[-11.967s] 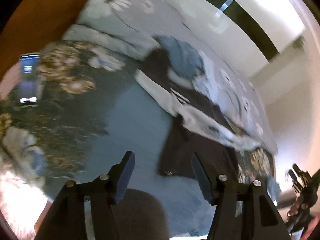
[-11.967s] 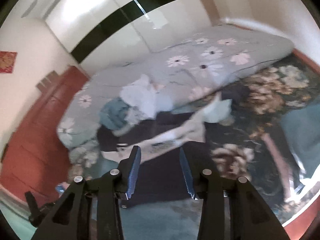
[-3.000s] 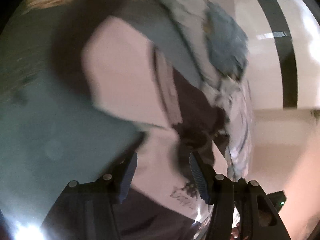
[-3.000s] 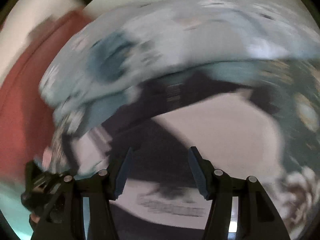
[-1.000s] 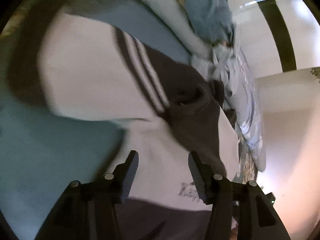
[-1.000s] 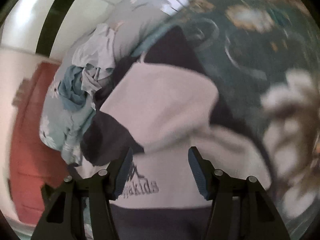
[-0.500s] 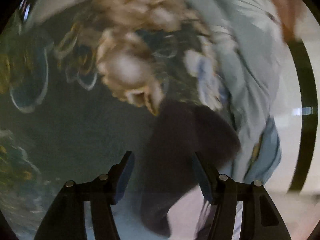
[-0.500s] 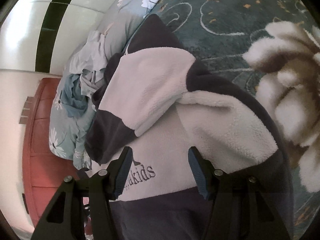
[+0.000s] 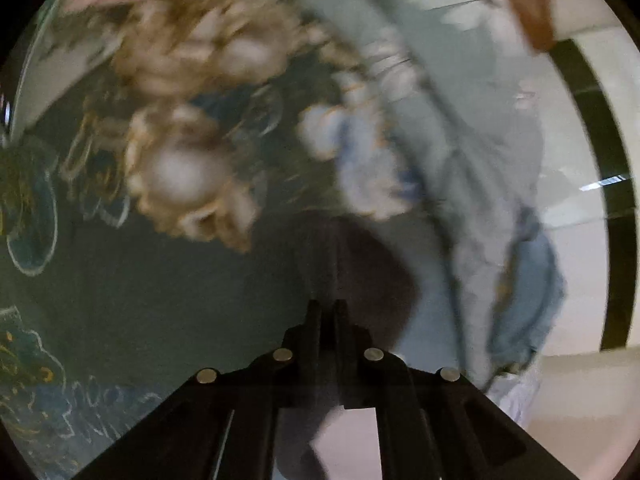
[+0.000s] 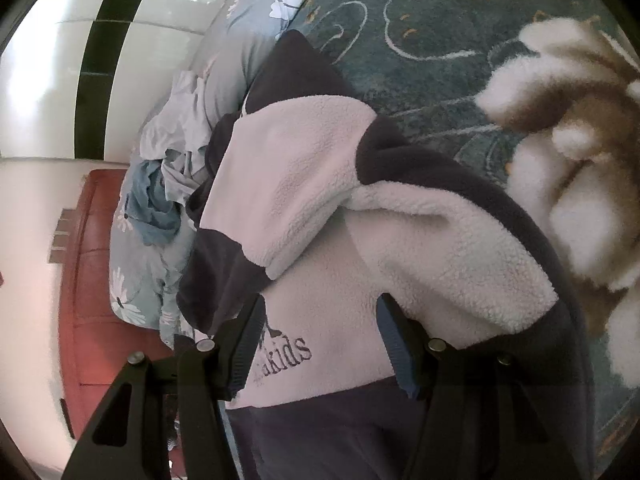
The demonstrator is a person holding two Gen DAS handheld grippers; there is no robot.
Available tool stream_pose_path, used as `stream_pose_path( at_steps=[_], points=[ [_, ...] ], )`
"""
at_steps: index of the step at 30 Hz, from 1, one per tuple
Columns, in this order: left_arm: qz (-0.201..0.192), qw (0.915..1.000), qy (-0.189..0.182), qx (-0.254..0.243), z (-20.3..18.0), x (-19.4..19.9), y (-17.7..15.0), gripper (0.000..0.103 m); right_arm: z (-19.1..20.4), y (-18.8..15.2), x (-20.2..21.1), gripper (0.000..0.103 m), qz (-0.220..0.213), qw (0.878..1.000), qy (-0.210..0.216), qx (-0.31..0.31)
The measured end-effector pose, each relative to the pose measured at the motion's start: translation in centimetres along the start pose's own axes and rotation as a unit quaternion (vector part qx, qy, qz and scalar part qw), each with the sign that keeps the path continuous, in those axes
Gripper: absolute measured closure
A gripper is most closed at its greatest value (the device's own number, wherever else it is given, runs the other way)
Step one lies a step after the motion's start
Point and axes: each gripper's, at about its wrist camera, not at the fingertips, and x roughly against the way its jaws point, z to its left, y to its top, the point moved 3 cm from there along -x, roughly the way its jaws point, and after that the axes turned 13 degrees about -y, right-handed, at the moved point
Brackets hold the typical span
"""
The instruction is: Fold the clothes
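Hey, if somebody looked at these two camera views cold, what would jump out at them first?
The pale and dark fleece top fills the middle of the right wrist view, sleeves folded across its chest, with the right gripper open just above its embroidered lettering. Big cream flowers on the dark teal blanket glare at the right edge. In the blurred left view, the left gripper is shut on dark cloth.

left gripper (image 9: 326, 312): black frame, silver screws | right gripper (image 10: 322, 344): black frame, ribbed blue pads
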Motion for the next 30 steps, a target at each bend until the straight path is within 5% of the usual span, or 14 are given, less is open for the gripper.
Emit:
stream_pose_path(
  at_steps=[6, 16, 18, 21, 24, 30],
  points=[
    [-0.057, 0.9953, 0.019, -0.076, -3.3, 3.6, 0.4, 0.097, -0.2, 0.1, -0.2, 0.044, 0.003, 1.0, 0.009, -0.006],
    [-0.023, 0.9971, 0.068, 0.024, 6.2, 3.6, -2.7, 0.097, -0.3, 0.0, -0.3, 0.044, -0.001, 1.0, 0.011, -0.009],
    [-0.029, 0.9982, 0.052, -0.01, 3.5, 4.0, -2.2, 0.097, -0.3, 0.0, -0.3, 0.044, -0.001, 1.0, 0.011, -0.01],
    [-0.037, 0.998, -0.029, -0.044, -2.7, 5.0, -1.8, 0.097, -0.4, 0.0, -0.4, 0.044, -0.001, 1.0, 0.012, -0.011],
    [-0.027, 0.9841, -0.083, -0.155, -11.3, 5.4, -3.9, 0.097, -0.5, 0.1, -0.5, 0.044, 0.0, 1.0, 0.015, -0.015],
    [0.034, 0.9265, -0.169, -0.334, -24.1, 3.8, -13.1, 0.097, -0.8, 0.3, -0.4, 0.044, 0.002, 0.999, 0.029, -0.033]
  ],
)
